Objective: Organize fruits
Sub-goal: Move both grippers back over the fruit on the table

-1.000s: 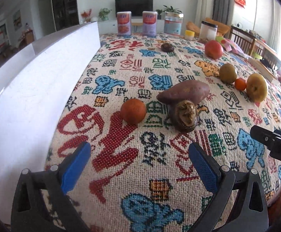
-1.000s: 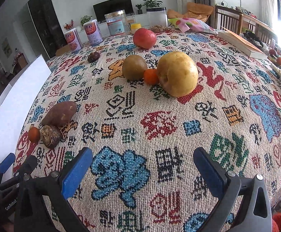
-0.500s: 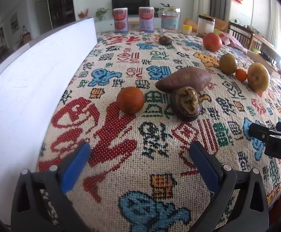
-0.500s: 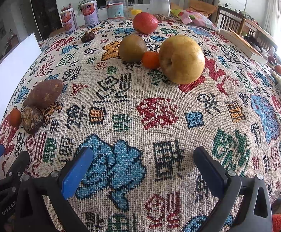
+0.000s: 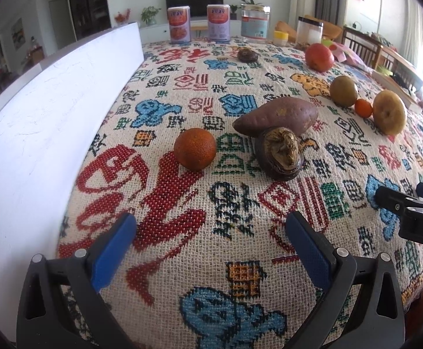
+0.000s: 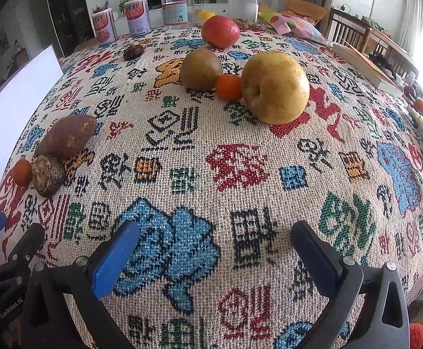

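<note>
Covering the table (image 5: pixel 240 261) is a coarse woven cloth (image 6: pixel 240 174), cream ground with red, blue, green and black characters. A tall white board (image 5: pixel 51 116) stands along the table's left edge, close beside the left gripper (image 5: pixel 211 232).

Left gripper: blue-padded fingers (image 5: pixel 112 250) spread wide, nothing between them. Ahead of it, three items in a cluster: one small rough-skinned orange (image 5: pixel 195 149), one long purple-brown sweet potato (image 5: pixel 278 115), and one dark wrinkled round root (image 5: pixel 281 152) lying against the sweet potato's near side. The orange sits just beside the root, apart from it.

Right gripper (image 6: pixel 214 244): fingers (image 6: pixel 115 258) likewise spread apart and empty, low over the cloth. Farther up the table, a second cluster: one large yellow pear (image 6: pixel 275 87), one tiny orange tangerine (image 6: pixel 229 87) touching it, one brownish-green round fruit (image 6: pixel 201 69) on the tangerine's other side. Behind these, one smooth red apple (image 6: pixel 220 31) stands alone. One small dark round fruit (image 6: pixel 133 52) lies well apart, toward the far left.

Back edge of table: two pink-labelled tins (image 6: pixel 104 27), one clear plastic jar (image 6: pixel 178 7), one small yellow-lidded pot (image 5: pixel 280 37), one black-lidded clear container (image 5: pixel 309 33). A pink snack bag (image 6: pixel 293 26) and a book (image 6: pixel 362 64) lie at far right.
</note>
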### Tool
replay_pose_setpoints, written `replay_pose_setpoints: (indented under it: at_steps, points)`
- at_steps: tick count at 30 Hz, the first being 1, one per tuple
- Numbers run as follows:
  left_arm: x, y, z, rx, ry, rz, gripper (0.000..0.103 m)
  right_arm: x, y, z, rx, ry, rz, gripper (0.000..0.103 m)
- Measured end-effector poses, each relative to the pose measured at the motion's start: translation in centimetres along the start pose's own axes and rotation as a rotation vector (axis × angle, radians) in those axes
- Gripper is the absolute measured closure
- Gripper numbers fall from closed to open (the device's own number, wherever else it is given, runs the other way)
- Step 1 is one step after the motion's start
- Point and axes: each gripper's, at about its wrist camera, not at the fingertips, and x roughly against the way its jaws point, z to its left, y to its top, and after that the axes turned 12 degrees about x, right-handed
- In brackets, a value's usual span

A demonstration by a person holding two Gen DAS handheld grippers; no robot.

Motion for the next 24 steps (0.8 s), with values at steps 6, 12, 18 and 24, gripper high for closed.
replay_pose_setpoints:
  at_steps: [6, 12, 18, 24]
  points:
    - [0.0, -0.1, 0.1, -0.008, -0.010, -0.005, 0.001, 0.1, -0.1, 0.1, 0.002, 0.001, 0.005, 0.000]
    - [0.0, 0.1, 0.2, -0.019, -0.027, 0.020, 0.001, 0.1, -0.1, 0.1, 0.002, 0.001, 0.003, 0.000]
    - [0.2, 0.3, 1.0, -0.077, -0.103, 0.070, 0.001, 0.1, -0.1, 0.0, 0.002, 0.001, 0.003, 0.000]
    - [0.1, 2.0, 2.7, -0.014, -0.124, 0.079, 0.002, 0.1, -0.1, 0.0, 0.001, 0.001, 0.002, 0.000]
